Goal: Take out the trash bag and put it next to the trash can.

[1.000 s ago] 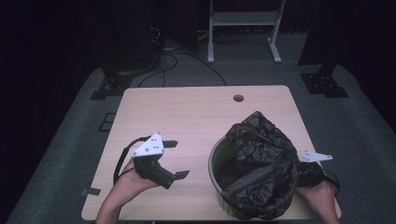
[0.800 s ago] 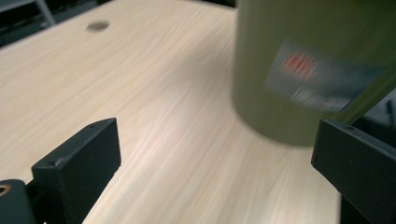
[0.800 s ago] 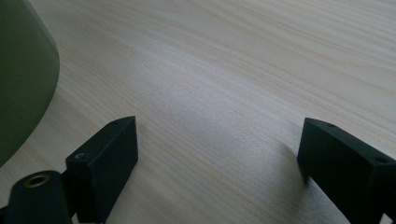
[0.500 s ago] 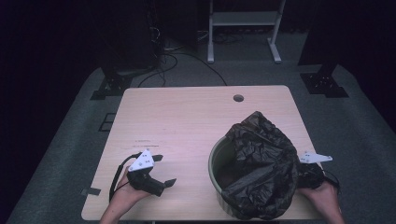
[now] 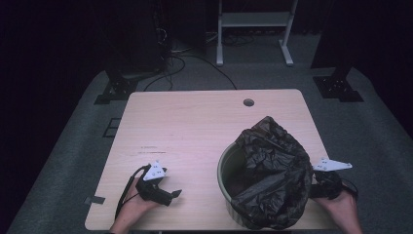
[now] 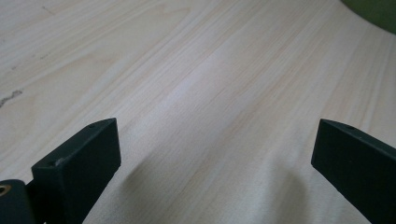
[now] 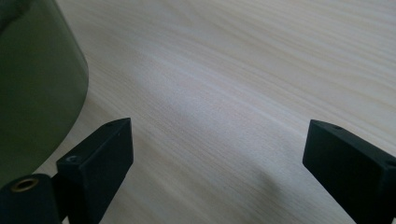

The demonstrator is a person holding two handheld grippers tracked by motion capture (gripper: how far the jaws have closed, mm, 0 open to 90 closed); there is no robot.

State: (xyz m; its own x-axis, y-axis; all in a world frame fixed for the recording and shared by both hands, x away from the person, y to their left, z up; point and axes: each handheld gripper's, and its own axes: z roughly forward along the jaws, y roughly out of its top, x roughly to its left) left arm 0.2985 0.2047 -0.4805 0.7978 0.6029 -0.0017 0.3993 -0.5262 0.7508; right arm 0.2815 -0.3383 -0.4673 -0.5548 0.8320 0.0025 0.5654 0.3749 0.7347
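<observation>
On the table, both tools, left and right, gape wide, empty, beside the unlabelled bin.

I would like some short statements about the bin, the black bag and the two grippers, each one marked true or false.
1. A black bag hangs over the rim of the green bin. True.
2. The left gripper is shut on the bag. False: in the left gripper view its jaws stand wide apart with bare table between them.
3. The right gripper is open. True.
4. The bin stands at the far left corner of the table. False: it stands at the near right, by the right gripper.
5. The left gripper is at the near left part of the table, apart from the bin. True.
</observation>
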